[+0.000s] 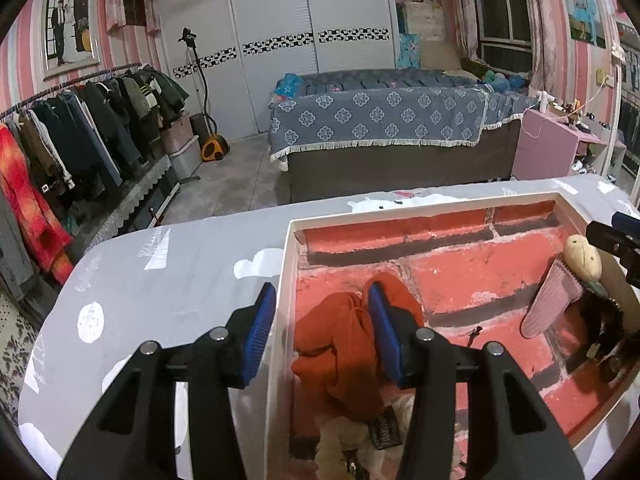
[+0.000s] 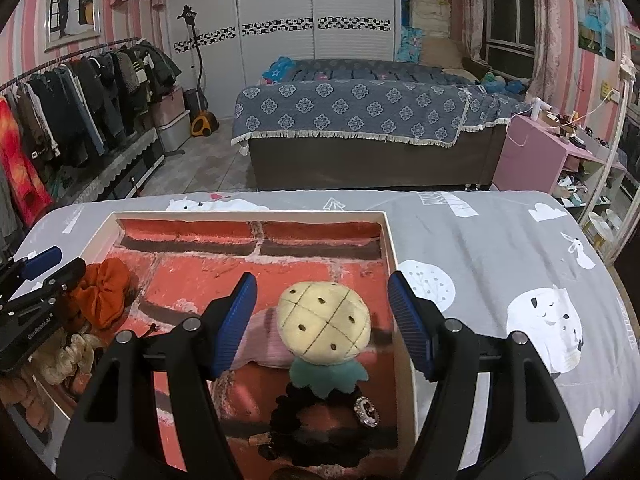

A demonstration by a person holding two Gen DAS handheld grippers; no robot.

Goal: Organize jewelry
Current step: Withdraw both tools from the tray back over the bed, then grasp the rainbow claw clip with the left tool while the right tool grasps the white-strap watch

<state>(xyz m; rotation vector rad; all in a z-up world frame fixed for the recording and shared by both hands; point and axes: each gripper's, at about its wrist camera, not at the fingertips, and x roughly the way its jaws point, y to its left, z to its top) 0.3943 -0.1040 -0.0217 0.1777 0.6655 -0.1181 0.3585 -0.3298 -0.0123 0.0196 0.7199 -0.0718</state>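
Straddling the white tray's [image 1: 280, 280] left wall, left tool [image 1: 322, 332] gapes wide, empty, orange scrunchie [image 1: 340, 340] lower centre between its fingers; right tool [image 2: 322, 324] equally wide, empty, around pineapple plush tie [image 2: 324, 320], centre frame

We see both views evenly lit by soft indoor light, the window [image 1: 505, 12] at upper right dark. Straight lines bow toward the black rounded corners (heavy fisheye). Shadows are faint, and the far wall looks slightly soft.
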